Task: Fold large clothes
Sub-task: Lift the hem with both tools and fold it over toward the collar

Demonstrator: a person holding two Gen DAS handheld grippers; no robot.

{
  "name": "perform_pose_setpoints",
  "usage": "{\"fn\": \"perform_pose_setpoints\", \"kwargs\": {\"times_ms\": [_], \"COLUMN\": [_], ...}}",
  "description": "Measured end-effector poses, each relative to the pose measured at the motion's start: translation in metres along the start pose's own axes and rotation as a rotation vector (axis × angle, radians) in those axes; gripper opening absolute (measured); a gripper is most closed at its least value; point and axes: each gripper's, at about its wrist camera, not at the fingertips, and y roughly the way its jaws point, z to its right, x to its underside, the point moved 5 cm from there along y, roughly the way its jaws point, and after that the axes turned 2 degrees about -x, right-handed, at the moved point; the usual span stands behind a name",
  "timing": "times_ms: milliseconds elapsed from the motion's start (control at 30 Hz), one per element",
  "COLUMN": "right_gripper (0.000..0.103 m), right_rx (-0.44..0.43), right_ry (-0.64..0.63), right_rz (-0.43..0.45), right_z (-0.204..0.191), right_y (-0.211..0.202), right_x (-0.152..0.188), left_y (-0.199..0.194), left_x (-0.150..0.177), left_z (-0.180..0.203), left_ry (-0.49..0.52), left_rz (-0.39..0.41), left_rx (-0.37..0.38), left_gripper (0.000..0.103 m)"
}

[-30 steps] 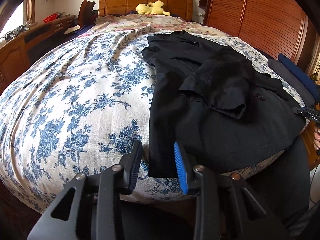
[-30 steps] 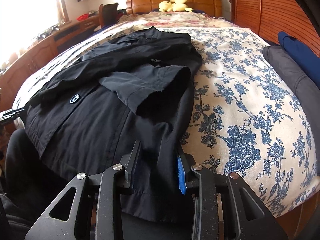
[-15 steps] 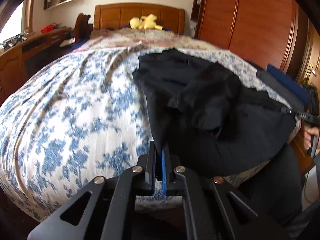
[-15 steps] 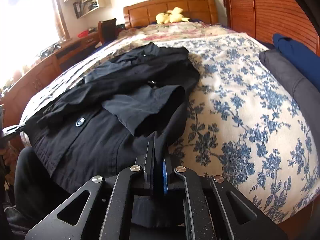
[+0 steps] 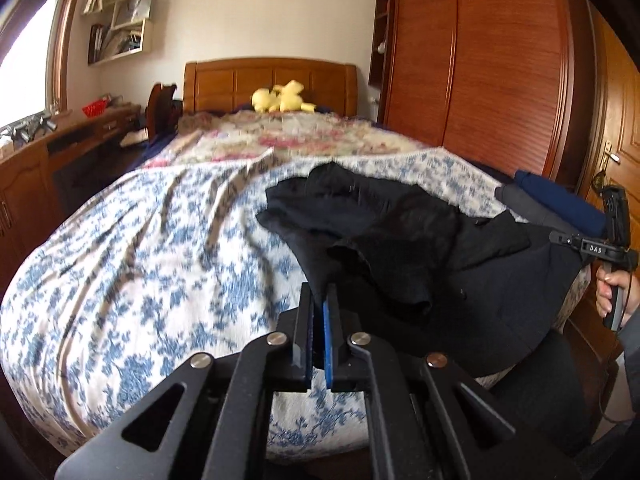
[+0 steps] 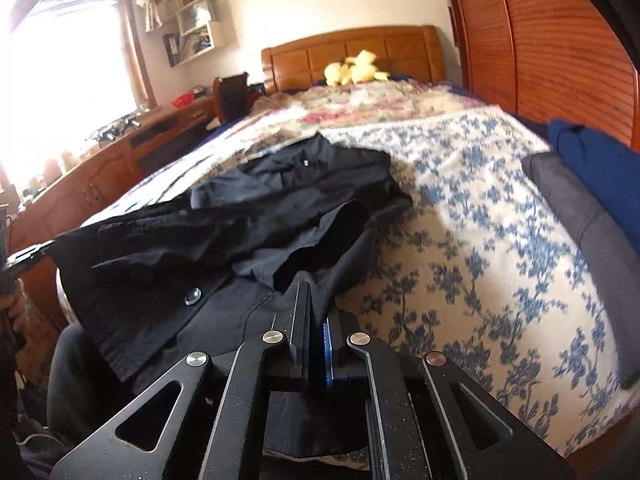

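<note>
Two grippers: both are clamped on the bottom hem of one black shirt at the foot edge of a bed.
Left gripper [image 5: 319, 308]: jaws pressed together, the shirt's left hem corner pinched between the blue pads and raised off the bedspread.
Right gripper [image 6: 316, 312]: jaws closed on the shirt's right hem corner, dark cloth running up out of the pads.
Black shirt [image 6: 256, 216]: spread lengthwise on the bed, hem at the foot edge, collar toward the headboard; one short sleeve is folded in across the front, and a silver button shows near the front edge. From the left wrist camera the shirt [image 5: 420, 248] lies on the bed's right half, blurred.
Bedspread [image 5: 140, 260]: white with blue flowers, creased, covering the near part of the bed.
Hand [image 5: 612, 292]: seen at the frame's right edge from the left wrist camera, wrapped around the other gripper's handle.
Folded clothes [image 6: 592, 184]: a grey piece and a navy piece lie along the bed's right edge, apart from the shirt.
Yellow soft toy [image 6: 354, 70]: lying at the head of the bed against the wooden headboard [image 6: 352, 50].
Wardrobe [image 5: 480, 72]: reddish wood, standing along the bed's right side.
</note>
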Motion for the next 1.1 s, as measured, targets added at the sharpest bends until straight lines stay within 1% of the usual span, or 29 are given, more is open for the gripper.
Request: {"fn": "perform_pose_setpoints", "kwargs": {"times_ms": [100,233,433,567,700,1100], "right_gripper": [0.002,0.002,0.002,0.002,0.002,0.002], "right_rx": [-0.010,-0.015,-0.036,-0.053,-0.056,-0.032], "right_ry": [-0.011,-0.033,-0.059,-0.072,-0.087,-0.142], "right_rz": [0.039,0.099,0.172,0.199,0.216,0.268], "right_z": [-0.006,-0.017,-0.034,-0.042,-0.047,-0.063], "right_y": [-0.019,-0.056,-0.108,-0.131,-0.142,-0.178], "right_x": [-0.012,-0.028,-0.032,-0.033,-0.037,-0.059], "left_y": [-0.019,-0.053,-0.105,-0.120,-0.127,-0.161], "left_x": [-0.013,-0.030,-0.045,-0.049,-0.053,-0.067], "left_z": [0.002,0.003,0.007,0.006,0.008,0.013], "left_ry": [0.007,0.001,0.018,0.019,0.016,0.013], "left_rz": [0.038,0.091,0.159,0.179,0.194,0.277], "left_rx": [-0.008,-0.011,-0.025,-0.039,-0.038,-0.035], "left_gripper": [0.002,0.002,0.002,0.002,0.002,0.002]}}
